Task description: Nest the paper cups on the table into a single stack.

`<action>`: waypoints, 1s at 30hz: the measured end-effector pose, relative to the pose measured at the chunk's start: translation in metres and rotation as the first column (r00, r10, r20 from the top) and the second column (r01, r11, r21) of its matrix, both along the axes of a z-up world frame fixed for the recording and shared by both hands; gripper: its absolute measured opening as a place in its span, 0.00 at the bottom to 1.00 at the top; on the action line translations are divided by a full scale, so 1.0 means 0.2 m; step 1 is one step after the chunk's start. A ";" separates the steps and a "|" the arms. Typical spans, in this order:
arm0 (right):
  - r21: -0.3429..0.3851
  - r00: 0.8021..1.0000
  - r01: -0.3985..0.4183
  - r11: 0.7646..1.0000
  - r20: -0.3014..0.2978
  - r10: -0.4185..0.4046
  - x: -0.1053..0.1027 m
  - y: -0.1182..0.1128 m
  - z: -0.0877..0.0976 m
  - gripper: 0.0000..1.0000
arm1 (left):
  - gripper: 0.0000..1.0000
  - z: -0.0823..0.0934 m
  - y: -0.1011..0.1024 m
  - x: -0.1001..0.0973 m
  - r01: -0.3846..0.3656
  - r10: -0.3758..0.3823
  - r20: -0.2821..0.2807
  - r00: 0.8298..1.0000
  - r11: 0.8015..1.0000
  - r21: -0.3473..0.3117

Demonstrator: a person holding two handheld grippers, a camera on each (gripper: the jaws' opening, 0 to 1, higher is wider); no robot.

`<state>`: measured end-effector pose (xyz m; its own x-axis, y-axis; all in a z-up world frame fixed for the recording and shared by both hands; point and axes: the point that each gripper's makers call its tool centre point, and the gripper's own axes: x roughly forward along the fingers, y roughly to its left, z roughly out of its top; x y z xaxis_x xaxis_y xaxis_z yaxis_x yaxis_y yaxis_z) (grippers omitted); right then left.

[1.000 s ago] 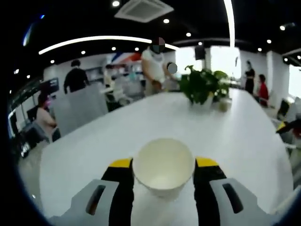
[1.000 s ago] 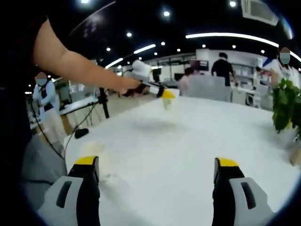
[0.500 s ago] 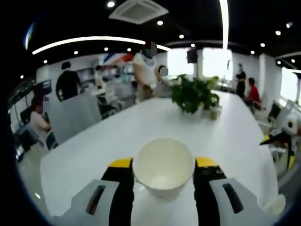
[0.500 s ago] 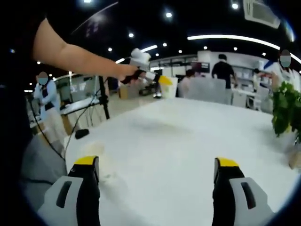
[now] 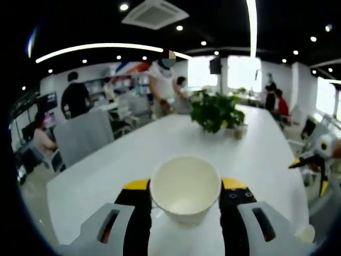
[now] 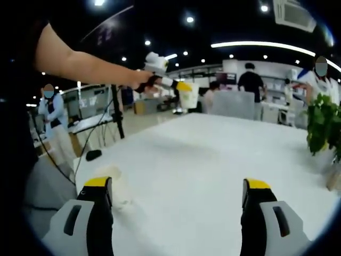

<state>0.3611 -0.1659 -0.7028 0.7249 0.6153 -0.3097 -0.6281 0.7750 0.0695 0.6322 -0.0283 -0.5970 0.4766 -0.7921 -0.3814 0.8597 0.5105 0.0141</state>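
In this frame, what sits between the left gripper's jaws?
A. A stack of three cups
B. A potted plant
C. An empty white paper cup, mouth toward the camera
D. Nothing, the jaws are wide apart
C: in the left gripper view the paper cup sits clamped between the left gripper jaws, its empty inside facing the camera.

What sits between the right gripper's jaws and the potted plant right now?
Nothing: in the right gripper view, bare white table runs from the open right gripper to the potted plant at the right edge.

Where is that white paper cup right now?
In the left gripper view the paper cup sits clamped between the left gripper's yellow-tipped jaws, held above the white table, with the potted plant beyond it.
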 end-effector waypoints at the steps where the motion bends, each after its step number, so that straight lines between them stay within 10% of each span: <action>1: 0.000 1.000 -0.001 1.000 0.001 0.001 0.00 0.00 0.00 1.00 | 0.47 0.00 0.00 -0.01 0.002 -0.002 0.001 1.000 1.000 0.001; 30: 0.000 1.000 -0.016 1.000 0.018 0.016 -0.08 0.03 0.05 1.00 | 0.47 0.03 -0.02 -0.42 0.083 -0.083 0.030 0.996 0.997 0.010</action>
<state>0.3456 -0.1604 -0.6920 0.7206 0.6266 -0.2968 -0.6414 0.7651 0.0578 0.5482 -0.0314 -0.5904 0.4209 -0.8260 -0.3749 0.8982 0.4372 0.0453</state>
